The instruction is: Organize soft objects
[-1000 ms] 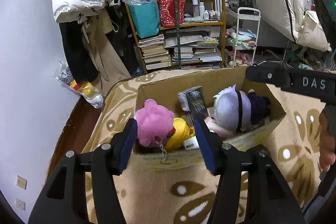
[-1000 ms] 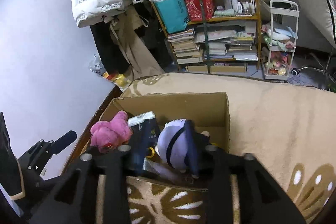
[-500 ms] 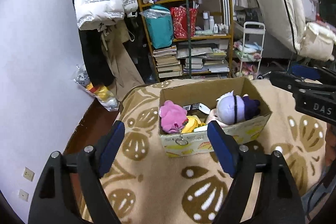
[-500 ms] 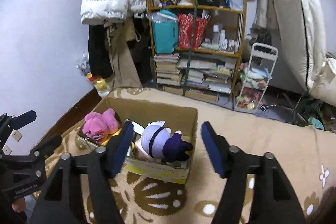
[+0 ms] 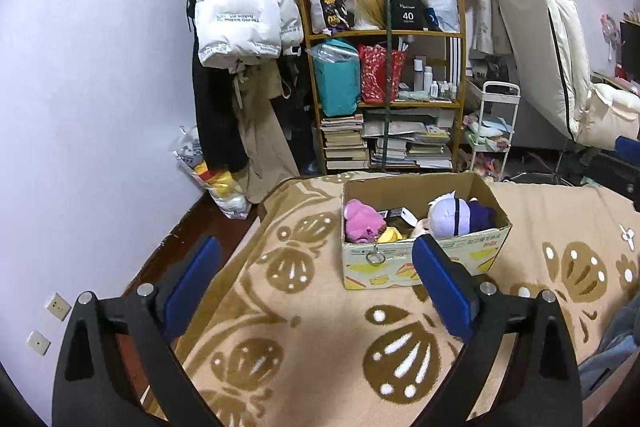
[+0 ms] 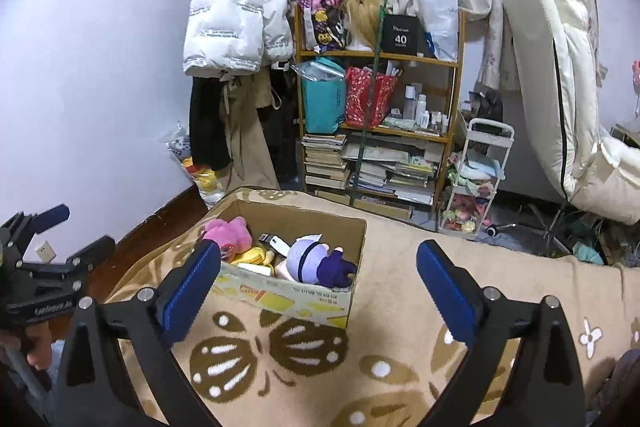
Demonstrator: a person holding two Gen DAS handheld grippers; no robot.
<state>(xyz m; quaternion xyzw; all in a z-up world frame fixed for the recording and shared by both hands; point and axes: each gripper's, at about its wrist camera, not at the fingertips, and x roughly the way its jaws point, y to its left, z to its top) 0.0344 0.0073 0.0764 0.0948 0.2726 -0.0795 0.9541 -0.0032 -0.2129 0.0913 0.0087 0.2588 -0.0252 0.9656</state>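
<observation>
Left wrist view: left gripper [image 5: 316, 283] spread wide, holding nothing, hanging over the patterned blanket [image 5: 304, 339] short of the cardboard box [image 5: 424, 263]. Box sits toward the blanket's far edge. Inside: pink plush [image 5: 362, 221] at the left end, yellow plush [image 5: 390, 235] beside it, white-and-purple doll [image 5: 460, 217] at the right end. A keyring [image 5: 375, 257] hangs over the box's front wall; likely snag if the pink plush gets pulled.

Right wrist view: right gripper [image 6: 318, 285] also spread wide and empty, near the box. Doll lies against the near wall, head just under the rim, so a regrasp could clip the cardboard and drag the box. Other items between the plush toys are hard to identify; a blind pinch could catch them. No loose soft objects visible on the blanket, so the task looks close to done.
</observation>
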